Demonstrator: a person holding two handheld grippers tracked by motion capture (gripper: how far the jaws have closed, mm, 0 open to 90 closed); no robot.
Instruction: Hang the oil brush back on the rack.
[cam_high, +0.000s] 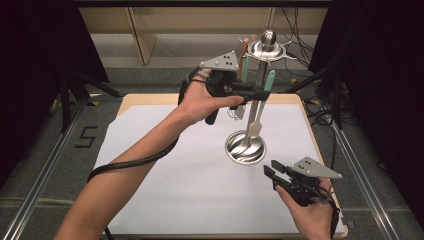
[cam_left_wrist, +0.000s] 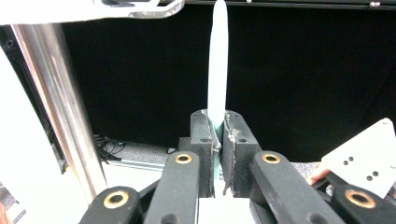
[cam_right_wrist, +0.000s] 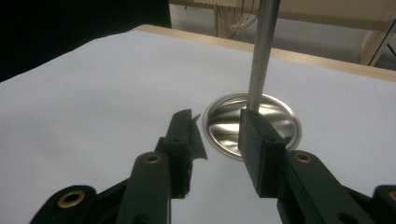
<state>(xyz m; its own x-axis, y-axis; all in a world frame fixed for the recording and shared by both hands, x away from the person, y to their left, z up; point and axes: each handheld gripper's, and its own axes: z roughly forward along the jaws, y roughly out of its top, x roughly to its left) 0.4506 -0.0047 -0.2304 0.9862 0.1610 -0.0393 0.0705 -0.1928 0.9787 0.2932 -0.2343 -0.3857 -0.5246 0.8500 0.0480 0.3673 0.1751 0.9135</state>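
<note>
Left gripper (cam_high: 257, 92) is clamped tight on a mint-green utensil handle (cam_left_wrist: 217, 60); in the left gripper view the pads pinch it right at the jaw tips and the handle sticks straight up past them. In the high view that utensil (cam_high: 260, 107) hangs beside the metal pole (cam_high: 259, 75) of the rack, with its pale lower end down near the round steel base (cam_high: 245, 147). I think it's a spatula, but that end is too small to say. The left hand (cam_high: 207, 102) is raised well above the table, forearm reaching in diagonally from the bottom left, wrist roughly level, jaws pointing toward the pole.

Right gripper (cam_high: 274, 172) is released, nothing between its jaws. It sits low near the table's front right corner, the right hand (cam_high: 310, 212) coming up from the bottom edge, jaws aimed at the base. The right gripper view shows that base (cam_right_wrist: 275, 121) just past the open tips on the white sheet (cam_right_wrist: 93, 93).
</note>
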